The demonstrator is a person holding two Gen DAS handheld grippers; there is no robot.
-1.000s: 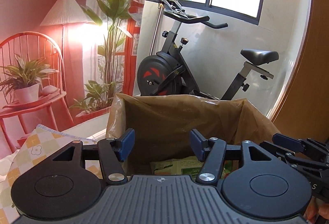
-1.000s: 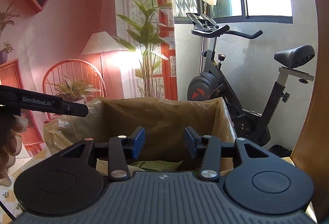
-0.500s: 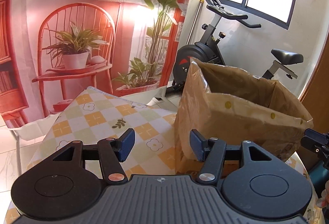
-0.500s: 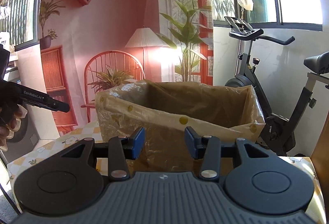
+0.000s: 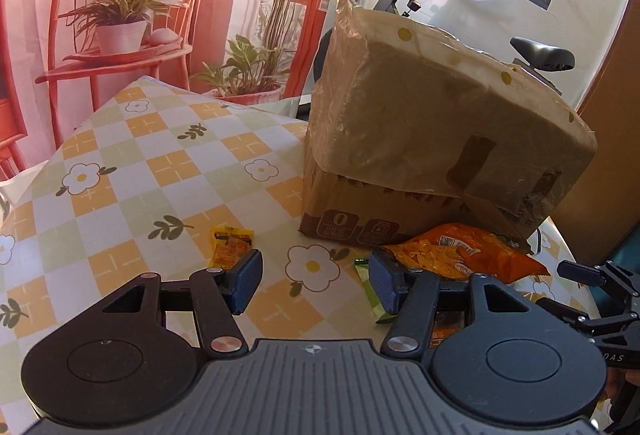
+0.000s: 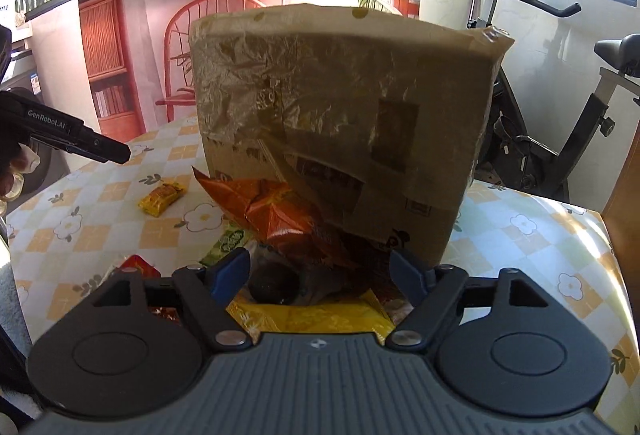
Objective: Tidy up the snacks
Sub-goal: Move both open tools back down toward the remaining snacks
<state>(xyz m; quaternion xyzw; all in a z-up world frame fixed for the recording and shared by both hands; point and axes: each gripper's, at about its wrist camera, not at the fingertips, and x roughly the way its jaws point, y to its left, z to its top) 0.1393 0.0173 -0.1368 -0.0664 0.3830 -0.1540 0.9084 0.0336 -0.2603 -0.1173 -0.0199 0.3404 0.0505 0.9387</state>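
Note:
A cardboard box (image 5: 436, 139) lined with a brown plastic bag stands on the table; it also fills the right wrist view (image 6: 344, 123). An orange chip bag (image 5: 460, 255) lies against its front, also seen in the right wrist view (image 6: 276, 219). A small yellow packet (image 5: 230, 245) lies to the left, also in the right wrist view (image 6: 162, 198). A green bar (image 5: 370, 289) lies by my left gripper (image 5: 316, 283), which is open and empty above the tablecloth. My right gripper (image 6: 320, 273) is open and empty over a yellow packet (image 6: 312, 315) and a dark snack (image 6: 274, 281).
The table has a checked floral cloth (image 5: 132, 171). A red packet (image 6: 138, 264) lies at the left in the right wrist view. An exercise bike (image 6: 552, 139) stands behind the table. A wooden panel (image 5: 604, 171) is at the right.
Both grippers have pulled back from above the box opening and dropped low to the table in front of it. The right jaws have opened wider. The snacks on the cloth have come into view.

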